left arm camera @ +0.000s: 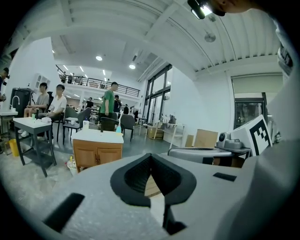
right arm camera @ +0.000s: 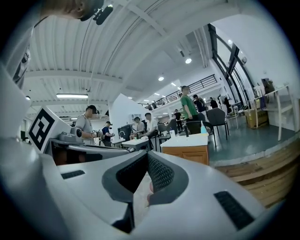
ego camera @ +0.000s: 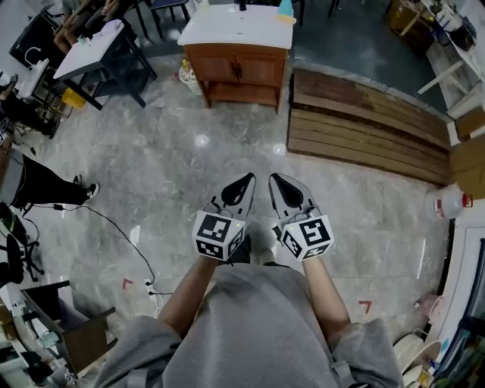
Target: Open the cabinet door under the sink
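Floor [ego camera: 174, 163]: grey stone-look slabs, glossy, with ceiling lights reflected as bright spots; it fills most of the head view.
Plank platform [ego camera: 364, 125]: long brown boards laid flat on the floor, just right of the sink cabinet.
Person [ego camera: 250, 333]: grey shirt, seen from above, both forearms bent in close to the body.
Sink cabinet [ego camera: 239, 68] [left arm camera: 97, 154] [right arm camera: 190, 151]: wooden unit under a white countertop [ego camera: 235, 30], standing at the far end of the floor, well apart from both grippers. An open shelf runs along its base.
Cabinet doors [ego camera: 236, 70]: two wood panels side by side under the countertop, both flush and closed, with dark handles at the middle seam.
Side table [ego camera: 91, 45]: white top on dark legs, left of the cabinet.
Left gripper [ego camera: 248, 179] [left arm camera: 151, 157]: held low in front of the person and pointed toward the cabinet. The fingers are pressed together at the tips with nothing between them; only floor shows through the loop behind the pads.
Right gripper [ego camera: 274, 178] [right arm camera: 147, 153]: just beside the left one, roughly level with it. The fingers are likewise clenched tip to tip and empty.
Marker cubes: one on each gripper, left [ego camera: 220, 233] and right [ego camera: 307, 236], with black-and-white squares facing up.
Blue bottle [ego camera: 285, 9] [right arm camera: 203, 127]: upright on the countertop's right rear corner.
Floor bottles [ego camera: 186, 72]: a small cluster against the cabinet's left side; details are too small to make out.
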Demonstrator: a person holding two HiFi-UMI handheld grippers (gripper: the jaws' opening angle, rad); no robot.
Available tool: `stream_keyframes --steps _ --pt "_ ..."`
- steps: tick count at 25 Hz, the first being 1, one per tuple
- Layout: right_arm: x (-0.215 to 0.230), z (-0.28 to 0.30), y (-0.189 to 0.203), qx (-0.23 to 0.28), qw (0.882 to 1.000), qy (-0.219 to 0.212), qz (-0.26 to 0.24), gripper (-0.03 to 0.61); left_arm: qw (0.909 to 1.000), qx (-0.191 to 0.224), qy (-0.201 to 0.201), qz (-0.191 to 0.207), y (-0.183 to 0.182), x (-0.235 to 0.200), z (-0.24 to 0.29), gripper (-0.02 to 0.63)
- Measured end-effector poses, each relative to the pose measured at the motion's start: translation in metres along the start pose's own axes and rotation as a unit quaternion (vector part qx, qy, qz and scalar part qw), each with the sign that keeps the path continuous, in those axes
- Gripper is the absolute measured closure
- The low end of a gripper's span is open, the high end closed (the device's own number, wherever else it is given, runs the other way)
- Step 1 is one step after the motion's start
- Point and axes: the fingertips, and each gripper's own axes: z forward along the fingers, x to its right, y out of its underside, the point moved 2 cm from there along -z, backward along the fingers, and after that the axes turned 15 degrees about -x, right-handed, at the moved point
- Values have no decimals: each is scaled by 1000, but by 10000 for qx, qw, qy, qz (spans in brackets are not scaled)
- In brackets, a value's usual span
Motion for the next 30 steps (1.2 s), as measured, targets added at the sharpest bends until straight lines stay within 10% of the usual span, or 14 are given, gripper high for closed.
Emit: stream_keyframes --steps 16,30 --pt "4 149 -47 -241 9995 103 173 568 9998 6 44 -177 -36 -155 31 606" --pt "49 208 -69 -376 9980 245 436 568 9993 -70 223 -283 -58 -206 87 606"
